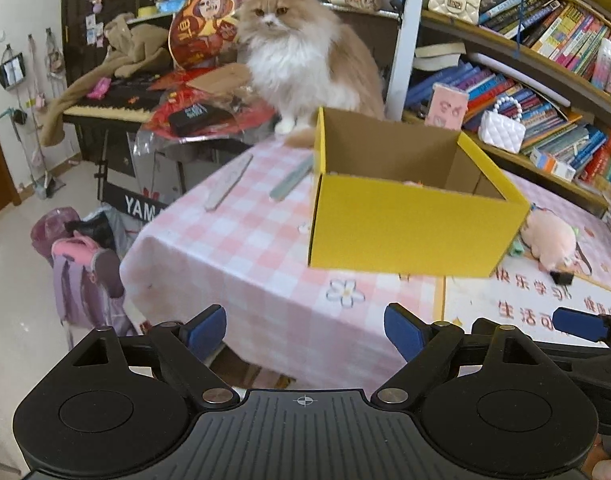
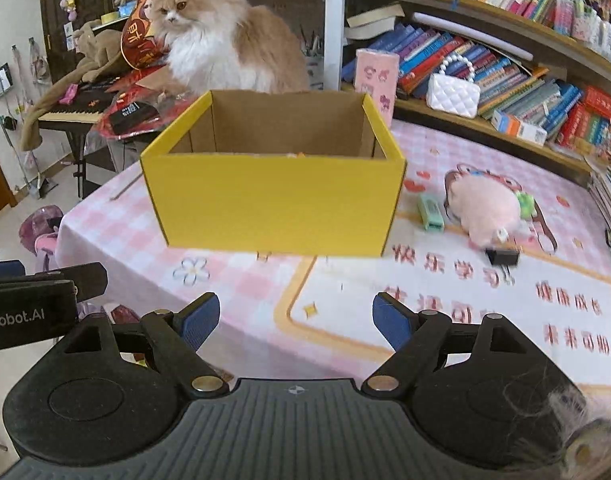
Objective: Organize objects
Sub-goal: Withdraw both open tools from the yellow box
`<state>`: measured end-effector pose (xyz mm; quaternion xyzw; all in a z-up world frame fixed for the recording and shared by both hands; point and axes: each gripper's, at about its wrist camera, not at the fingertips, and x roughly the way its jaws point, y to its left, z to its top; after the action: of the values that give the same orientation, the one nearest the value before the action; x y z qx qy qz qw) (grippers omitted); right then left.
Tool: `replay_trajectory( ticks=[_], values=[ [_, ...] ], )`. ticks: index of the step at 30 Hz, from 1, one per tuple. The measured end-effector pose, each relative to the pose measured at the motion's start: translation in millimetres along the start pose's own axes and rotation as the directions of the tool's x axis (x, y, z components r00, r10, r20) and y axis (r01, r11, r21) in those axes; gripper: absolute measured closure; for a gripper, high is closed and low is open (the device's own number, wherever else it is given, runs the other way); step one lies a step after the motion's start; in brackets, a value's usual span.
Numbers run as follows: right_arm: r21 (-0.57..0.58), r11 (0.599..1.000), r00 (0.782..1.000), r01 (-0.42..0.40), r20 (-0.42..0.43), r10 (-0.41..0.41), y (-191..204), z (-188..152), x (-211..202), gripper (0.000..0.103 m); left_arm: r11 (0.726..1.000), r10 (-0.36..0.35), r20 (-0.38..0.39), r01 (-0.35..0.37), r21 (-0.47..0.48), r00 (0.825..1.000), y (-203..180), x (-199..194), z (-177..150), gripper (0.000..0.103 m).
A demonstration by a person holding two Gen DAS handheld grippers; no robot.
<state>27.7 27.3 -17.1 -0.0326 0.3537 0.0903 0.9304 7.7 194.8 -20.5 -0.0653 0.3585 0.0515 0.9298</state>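
Pink checked table (image 2: 117, 224), cloth-covered, with a printed mat (image 2: 465, 320) on its right part. Behind it, a bookshelf (image 2: 505, 60) crammed with books. At the table's far edge, a fluffy orange-and-white cat (image 2: 225, 48), seated. Mid-table, a yellow cardboard box (image 2: 273, 204), open-topped, something small barely visible inside, too hidden to name. Right of the box on the mat, a pink plush toy (image 2: 485, 208); just beside it a small green case (image 2: 430, 212) and a black item (image 2: 502, 256). Left of the box, two flat strips (image 1: 229, 186). Left claw (image 1: 305, 330) released, jaws wide, nothing between. Right claw (image 2: 295, 320) likewise spread, empty, short of the box.
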Motion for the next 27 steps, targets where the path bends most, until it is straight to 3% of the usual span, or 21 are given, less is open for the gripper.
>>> replay_trajectory(
  ticks=[10,27],
  values=[
    [0.069,0.995,0.997,0.068,-0.042,-0.065,-10.3,-29.7,-20.8,0.015,0.994,-0.064,-0.058,0.069,0.089,0.996,-12.8,-8.7,-22.6,0.014],
    [0.15,0.959,0.969,0.242,-0.088,-0.231,-58.7,-41.5,-32.4,0.011,0.958,-0.181,-0.096,0.198,0.207,0.979,-70.6,5.7,-17.2,0.011]
  ],
)
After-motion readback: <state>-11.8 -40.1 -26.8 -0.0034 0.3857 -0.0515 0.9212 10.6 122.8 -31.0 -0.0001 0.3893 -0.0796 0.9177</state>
